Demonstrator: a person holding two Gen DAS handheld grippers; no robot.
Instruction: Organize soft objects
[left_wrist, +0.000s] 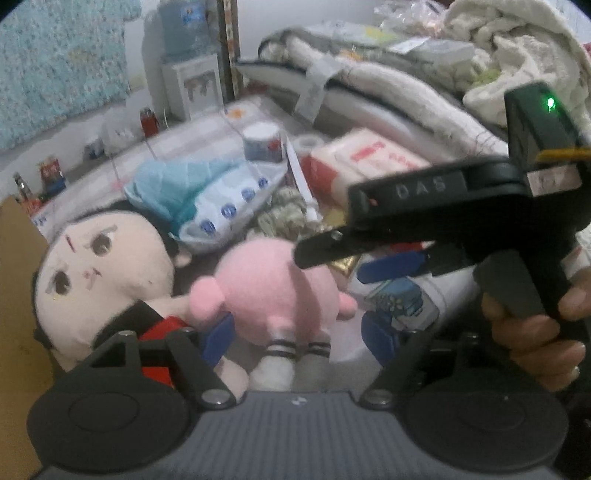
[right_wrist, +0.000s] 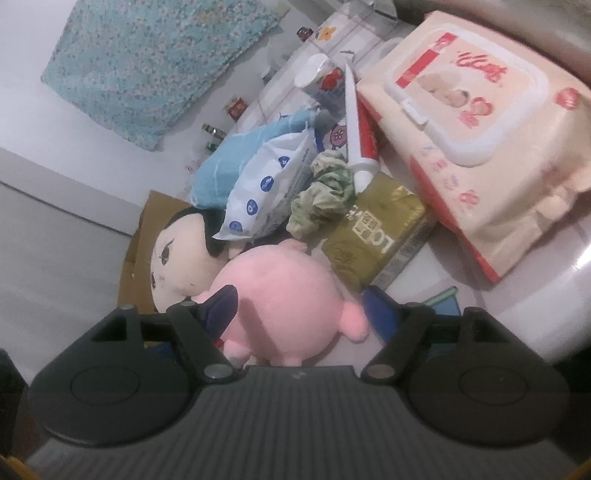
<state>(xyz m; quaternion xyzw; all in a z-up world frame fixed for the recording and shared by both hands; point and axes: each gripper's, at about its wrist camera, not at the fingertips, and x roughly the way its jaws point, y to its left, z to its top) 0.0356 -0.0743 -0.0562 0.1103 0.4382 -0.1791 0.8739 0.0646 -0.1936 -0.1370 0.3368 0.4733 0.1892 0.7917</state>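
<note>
A pink plush toy (left_wrist: 273, 291) lies in front of a big-headed doll with black hair (left_wrist: 103, 273). My left gripper (left_wrist: 299, 338) is open, its blue fingers either side of the pink plush's legs. My right gripper (left_wrist: 373, 258) shows in the left wrist view, coming in from the right above the plush with jaws apart. In the right wrist view the pink plush (right_wrist: 284, 295) sits between the open fingers of the right gripper (right_wrist: 299, 310), and the doll (right_wrist: 181, 254) lies to its left.
A wet-wipes pack (right_wrist: 476, 122), gold box (right_wrist: 376, 236), crumpled green cloth (right_wrist: 325, 192), white-blue pouch (right_wrist: 266, 192) and light blue cloth (right_wrist: 229, 166) crowd the surface. Folded blankets (left_wrist: 406, 92) pile behind. A cardboard box (left_wrist: 18, 295) is at left.
</note>
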